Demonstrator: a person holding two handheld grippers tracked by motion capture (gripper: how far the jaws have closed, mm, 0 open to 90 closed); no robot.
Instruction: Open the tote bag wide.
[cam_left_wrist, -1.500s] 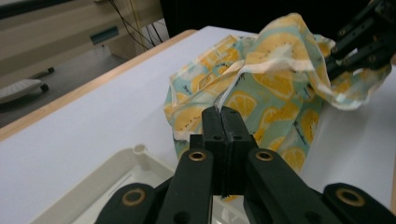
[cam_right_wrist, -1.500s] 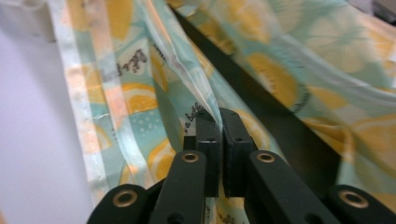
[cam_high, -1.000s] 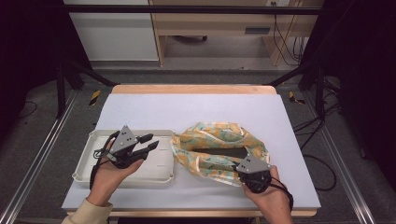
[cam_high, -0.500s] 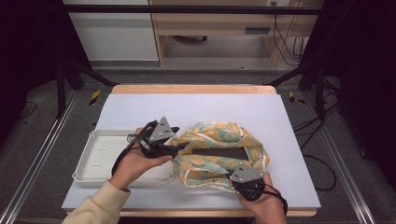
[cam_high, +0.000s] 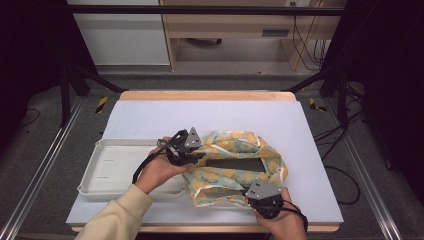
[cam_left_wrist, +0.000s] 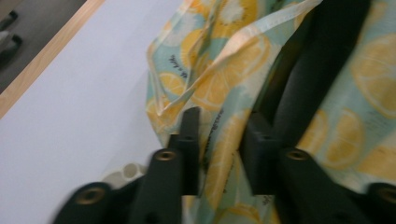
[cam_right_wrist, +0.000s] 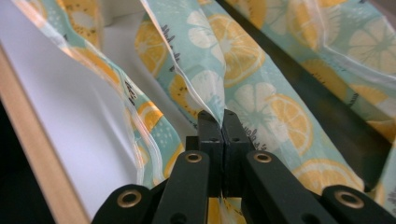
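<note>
My right gripper (cam_high: 266, 197), low and right of centre in the high view, is clamped on the near edge of the lemon-print bag (cam_high: 235, 167); in the right gripper view (cam_right_wrist: 223, 122) its jaws meet with a thin fold of the bag's (cam_right_wrist: 261, 107) edge pinched between them. My left gripper (cam_high: 186, 150) sits at the bag's left end, mid-frame in the high view. In the left gripper view (cam_left_wrist: 219, 154) its jaws stand a little apart and have just been closing, with a strip of the bag's (cam_left_wrist: 219, 84) cloth between them; I cannot tell whether the pads press on it yet. The bag lies on the white surface (cam_high: 210, 117), its mouth gaping, just right of the white tray (cam_high: 115, 167) at centre left.
</note>
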